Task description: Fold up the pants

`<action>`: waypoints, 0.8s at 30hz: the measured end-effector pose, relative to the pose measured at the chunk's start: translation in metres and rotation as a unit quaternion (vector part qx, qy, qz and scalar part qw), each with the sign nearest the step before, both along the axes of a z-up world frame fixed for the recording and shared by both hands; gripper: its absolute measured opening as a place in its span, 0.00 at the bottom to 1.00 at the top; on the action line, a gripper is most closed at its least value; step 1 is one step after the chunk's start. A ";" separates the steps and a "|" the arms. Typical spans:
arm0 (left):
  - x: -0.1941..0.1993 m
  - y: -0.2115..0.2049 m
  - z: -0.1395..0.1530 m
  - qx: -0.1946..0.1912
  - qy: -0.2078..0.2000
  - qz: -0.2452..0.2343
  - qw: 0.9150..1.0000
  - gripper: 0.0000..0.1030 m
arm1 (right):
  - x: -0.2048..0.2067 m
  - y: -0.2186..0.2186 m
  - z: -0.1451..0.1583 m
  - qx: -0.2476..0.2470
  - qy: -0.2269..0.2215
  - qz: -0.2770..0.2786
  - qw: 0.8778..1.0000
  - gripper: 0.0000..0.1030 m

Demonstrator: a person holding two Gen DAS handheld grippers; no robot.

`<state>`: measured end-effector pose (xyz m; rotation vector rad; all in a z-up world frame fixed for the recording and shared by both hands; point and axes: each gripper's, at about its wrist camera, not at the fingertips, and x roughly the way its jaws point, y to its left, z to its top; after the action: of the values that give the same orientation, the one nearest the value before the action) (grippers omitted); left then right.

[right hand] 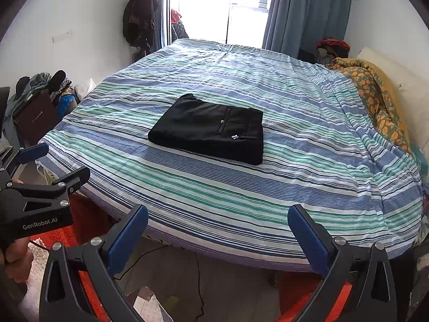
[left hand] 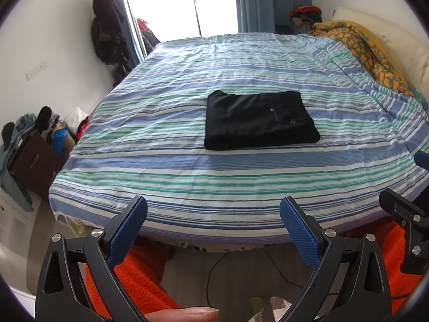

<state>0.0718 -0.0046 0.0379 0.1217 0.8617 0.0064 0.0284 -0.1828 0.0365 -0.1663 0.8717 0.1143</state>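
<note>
A bed (left hand: pixel 241 187) covered in a blue, green and white striped sheet (right hand: pixel 295 187) fills both wrist views, its near edge curving under the cameras. A rumpled yellow and orange patterned blanket (left hand: pixel 370 48) is heaped along the bed's right side, against a pale pillow (right hand: pixel 402 91) that the frame edge cuts off.

Near the middle of the sheet lie the black pants (left hand: pixel 258 119), folded into a compact rectangle. Their long axis runs left to right across the bed, roughly in line with the stripes; the thick folded edge faces the cameras, and a pocket with a small button shows on top toward the right end. How many layers lie within cannot be made out.

The left gripper (left hand: pixel 213 226) is held off the near edge of the bed, well apart from the pants, jaws spread wide and empty. The right gripper (right hand: pixel 217 237) is held likewise, released, with nothing between its blue pads (right hand: pixel 128 238). Each gripper shows only partly in the other's view, at the frame edge.

A fingertip (left hand: pixel 185 314) intrudes at the bottom of the left view; the hand is hidden.
</note>
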 end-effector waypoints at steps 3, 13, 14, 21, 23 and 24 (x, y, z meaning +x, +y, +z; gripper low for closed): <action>0.000 0.001 0.001 0.000 0.000 -0.001 1.000 0.97 | 0.000 0.000 0.000 0.001 0.001 0.001 1.000 1.00; -0.003 -0.004 0.005 0.007 -0.001 -0.004 1.000 0.97 | -0.001 0.001 0.003 0.004 0.002 0.003 1.000 1.00; -0.003 -0.004 0.005 0.007 -0.001 -0.005 1.000 0.97 | -0.001 0.001 0.003 0.005 0.002 0.003 1.000 1.00; -0.004 -0.004 0.007 0.006 -0.002 -0.008 1.000 0.97 | -0.003 0.001 0.007 0.009 0.001 0.004 1.000 1.00; -0.004 -0.004 0.007 0.006 -0.002 -0.008 1.000 0.97 | -0.003 0.001 0.007 0.012 0.003 0.004 1.000 1.00; -0.004 -0.004 0.007 0.006 -0.001 -0.008 1.000 0.97 | -0.002 0.001 0.007 0.012 0.004 0.004 1.000 1.00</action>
<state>0.0676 -0.0087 0.0451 0.1398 0.8581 -0.0026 0.0259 -0.1823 0.0431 -0.1462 0.8783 0.1327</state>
